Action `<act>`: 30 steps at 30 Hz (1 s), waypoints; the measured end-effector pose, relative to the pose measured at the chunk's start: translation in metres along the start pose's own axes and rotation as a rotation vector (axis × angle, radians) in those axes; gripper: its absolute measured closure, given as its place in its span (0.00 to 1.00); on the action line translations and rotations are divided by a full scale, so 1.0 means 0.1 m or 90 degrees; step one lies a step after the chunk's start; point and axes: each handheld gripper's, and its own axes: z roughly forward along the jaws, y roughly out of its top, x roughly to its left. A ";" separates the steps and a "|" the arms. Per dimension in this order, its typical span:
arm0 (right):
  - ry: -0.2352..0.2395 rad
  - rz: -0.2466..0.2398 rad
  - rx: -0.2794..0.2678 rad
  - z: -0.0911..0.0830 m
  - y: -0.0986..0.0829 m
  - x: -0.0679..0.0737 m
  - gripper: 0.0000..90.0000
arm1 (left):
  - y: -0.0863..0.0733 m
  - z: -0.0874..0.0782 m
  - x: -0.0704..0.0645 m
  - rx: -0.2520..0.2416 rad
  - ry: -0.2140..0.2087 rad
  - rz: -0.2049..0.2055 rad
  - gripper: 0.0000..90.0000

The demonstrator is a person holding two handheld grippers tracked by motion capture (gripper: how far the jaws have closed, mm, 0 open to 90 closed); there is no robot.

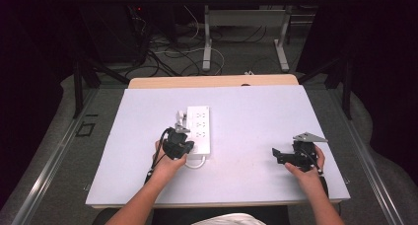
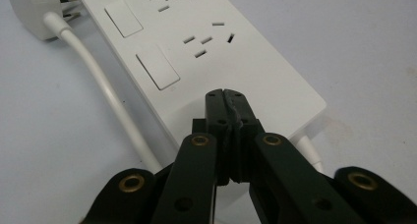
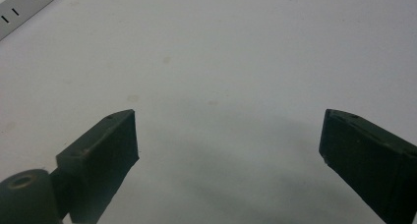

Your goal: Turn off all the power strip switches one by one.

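A white power strip (image 1: 199, 128) lies lengthwise in the middle of the pale mat (image 1: 256, 111). Its white plug (image 1: 180, 115) rests against its far left side. In the left gripper view the strip (image 2: 211, 52) shows two switches and several sockets, and its cable (image 2: 98, 81) runs back to the plug (image 2: 34, 13). My left gripper (image 2: 227, 94) is shut with nothing between its jaws, tips just over the strip's near end; the high view has this left gripper (image 1: 183, 142) at the strip's near left corner. My right gripper (image 3: 228, 135) stands wide open above bare mat, and in the high view this right gripper (image 1: 277, 155) points left.
A corner of the power strip (image 3: 24, 8) shows far off in the right gripper view. Beyond the mat are the wooden table edge (image 1: 212, 81), another table's legs (image 1: 207, 42) and loose cables on the floor (image 1: 167, 52).
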 end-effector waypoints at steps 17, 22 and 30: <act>-0.002 0.003 0.002 0.00 -0.01 0.01 0.08 | 0.10 -0.01 0.10 0.006 -0.002 -0.033 0.99; -0.001 0.007 0.004 0.00 -0.01 0.01 0.08 | 0.19 -0.05 0.15 0.010 -0.003 -0.048 0.99; 0.001 0.005 0.004 0.00 -0.01 0.02 0.08 | 0.33 -0.08 0.24 0.004 0.009 -0.081 0.99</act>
